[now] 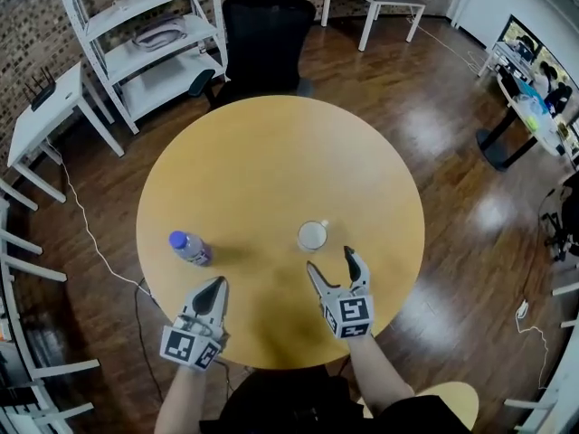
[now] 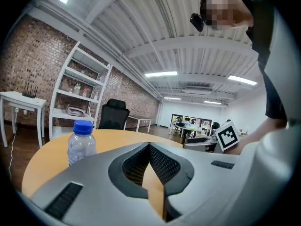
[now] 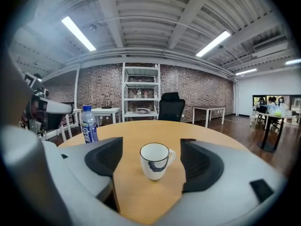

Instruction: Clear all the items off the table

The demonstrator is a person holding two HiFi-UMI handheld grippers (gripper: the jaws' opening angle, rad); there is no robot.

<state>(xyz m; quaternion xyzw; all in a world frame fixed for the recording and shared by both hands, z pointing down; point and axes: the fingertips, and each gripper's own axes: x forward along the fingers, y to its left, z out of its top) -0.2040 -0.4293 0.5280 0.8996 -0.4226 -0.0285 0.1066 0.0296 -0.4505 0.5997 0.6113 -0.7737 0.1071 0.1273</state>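
Note:
A white mug (image 1: 313,235) with a dark mark stands upright on the round wooden table (image 1: 271,152), right of centre. My right gripper (image 1: 331,262) sits just behind it, open, with the jaws wide and nothing held. In the right gripper view the mug (image 3: 154,160) stands a little ahead of the open jaws, centred between them. A clear water bottle (image 1: 190,247) with a blue cap stands near the table's left edge. My left gripper (image 1: 214,286) is shut and empty, to the right of the bottle (image 2: 81,142) and nearer to me.
A black office chair (image 1: 262,34) stands at the table's far side. A white shelf unit (image 1: 154,34) and a small white table (image 1: 45,107) are at the back left. A white cable (image 1: 90,233) runs over the wooden floor on the left.

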